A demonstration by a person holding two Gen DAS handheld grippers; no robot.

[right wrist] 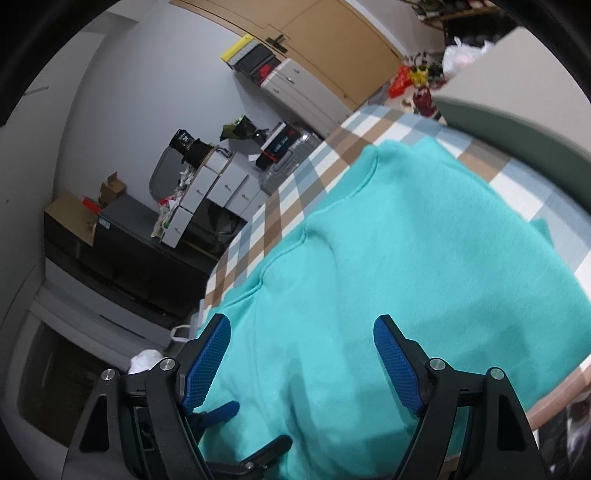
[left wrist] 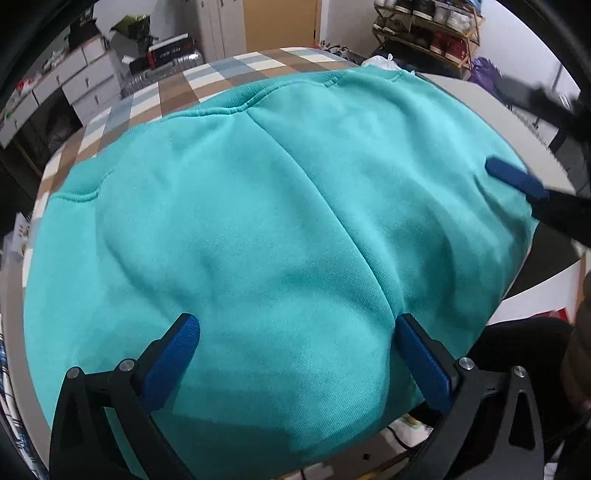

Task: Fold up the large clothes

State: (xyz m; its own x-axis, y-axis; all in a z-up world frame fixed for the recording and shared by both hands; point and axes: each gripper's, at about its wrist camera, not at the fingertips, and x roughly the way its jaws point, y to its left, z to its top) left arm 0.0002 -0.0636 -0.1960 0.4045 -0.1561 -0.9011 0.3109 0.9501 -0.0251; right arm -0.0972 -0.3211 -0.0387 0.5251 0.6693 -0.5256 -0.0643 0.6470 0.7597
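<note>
A teal sweatshirt (left wrist: pixel 258 221) lies spread and folded over on a checked tablecloth (left wrist: pixel 207 81). A seam runs down its middle. My left gripper (left wrist: pixel 295 332) is open just above its near edge and holds nothing. My right gripper (right wrist: pixel 301 336) is open above the sweatshirt (right wrist: pixel 406 258) and holds nothing. One blue fingertip of the right gripper (left wrist: pixel 513 181) shows at the sweatshirt's right edge in the left wrist view. The left gripper's fingers (right wrist: pixel 221 410) show at the bottom left of the right wrist view.
The checked tablecloth (right wrist: pixel 280 206) covers a round table. White drawers (left wrist: pixel 74 81), boxes and a suitcase (right wrist: pixel 284 166) stand beyond it. A shoe rack (left wrist: pixel 428 33) stands at the back right. A grey-white surface (left wrist: pixel 524 122) lies to the right.
</note>
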